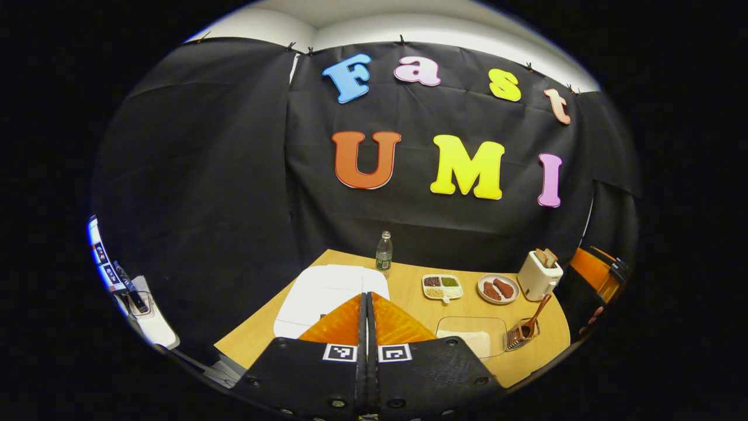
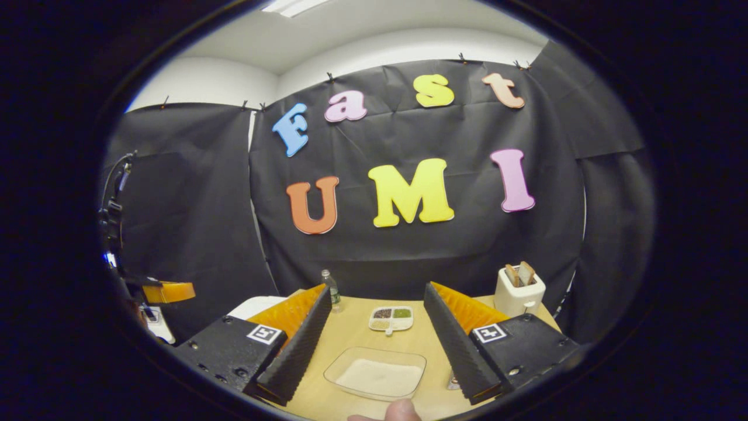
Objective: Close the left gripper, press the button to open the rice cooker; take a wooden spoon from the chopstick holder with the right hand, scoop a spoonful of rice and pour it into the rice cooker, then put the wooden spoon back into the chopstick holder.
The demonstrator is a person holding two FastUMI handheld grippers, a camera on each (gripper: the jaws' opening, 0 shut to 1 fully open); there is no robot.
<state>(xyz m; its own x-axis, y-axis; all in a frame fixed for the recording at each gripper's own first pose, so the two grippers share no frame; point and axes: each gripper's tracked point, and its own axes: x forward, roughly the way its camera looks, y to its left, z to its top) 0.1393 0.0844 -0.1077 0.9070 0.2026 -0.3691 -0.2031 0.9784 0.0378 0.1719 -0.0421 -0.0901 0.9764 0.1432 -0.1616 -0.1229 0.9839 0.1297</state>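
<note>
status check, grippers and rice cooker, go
Left gripper jaws shut, empty, above the closed rice cooker. Right gripper jaws open, empty. Wooden spoon in the chopstick holder. Nothing blocking.

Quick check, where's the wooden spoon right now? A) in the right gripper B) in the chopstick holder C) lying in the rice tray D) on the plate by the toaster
B: in the left gripper view the wooden spoon stands in the chopstick holder, beside the rice tray, with the right gripper open and empty.

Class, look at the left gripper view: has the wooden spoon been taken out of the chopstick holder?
No. The wooden spoon stands in the chopstick holder on the table, its handle leaning up toward the toaster.
</note>
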